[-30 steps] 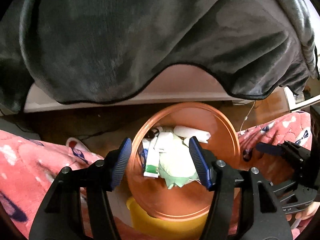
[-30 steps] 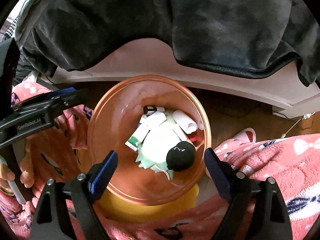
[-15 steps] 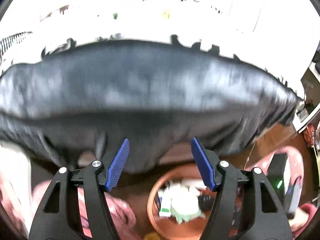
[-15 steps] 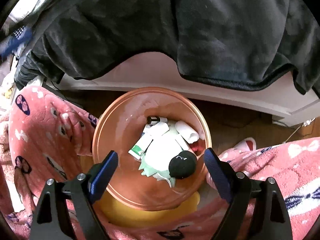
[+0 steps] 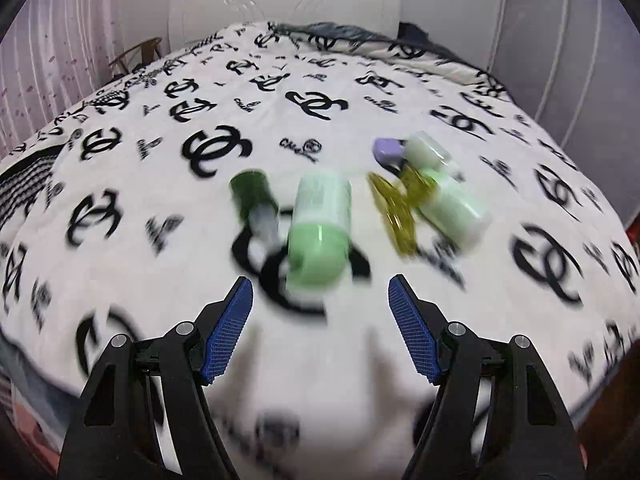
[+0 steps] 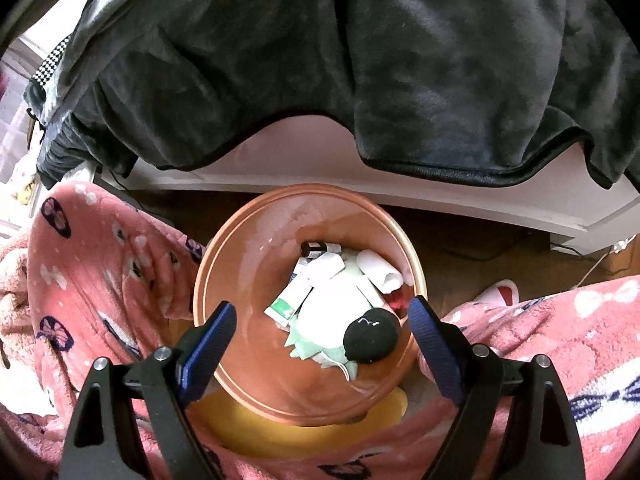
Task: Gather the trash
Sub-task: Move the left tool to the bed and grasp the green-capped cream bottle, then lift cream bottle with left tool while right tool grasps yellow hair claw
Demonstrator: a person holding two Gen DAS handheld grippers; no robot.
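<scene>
Through the left wrist camera, I saw my left gripper at the bottom of the frame, its blue-padded jaws spread wide and holding nothing. Ahead of it lay a bed covered in white fabric printed with black interlocking logos. Motion blur softened everything. At the centre of the frame a pale green bottle lay on its side, with a dark green bottle just beside it on the left. To the right of centre lay a yellow wrapper, a second pale green bottle touching it, and a small purple item above them.

Through the right wrist camera, I saw my right gripper, jaws likewise wide apart and empty, hovering over a copper-coloured basin at the centre of the frame. Inside it sat a heap of trash: white tubes, pale paper and a black rounded object. A dark grey blanket filled the upper frame, and pink patterned fabric flanked the basin on both sides.
</scene>
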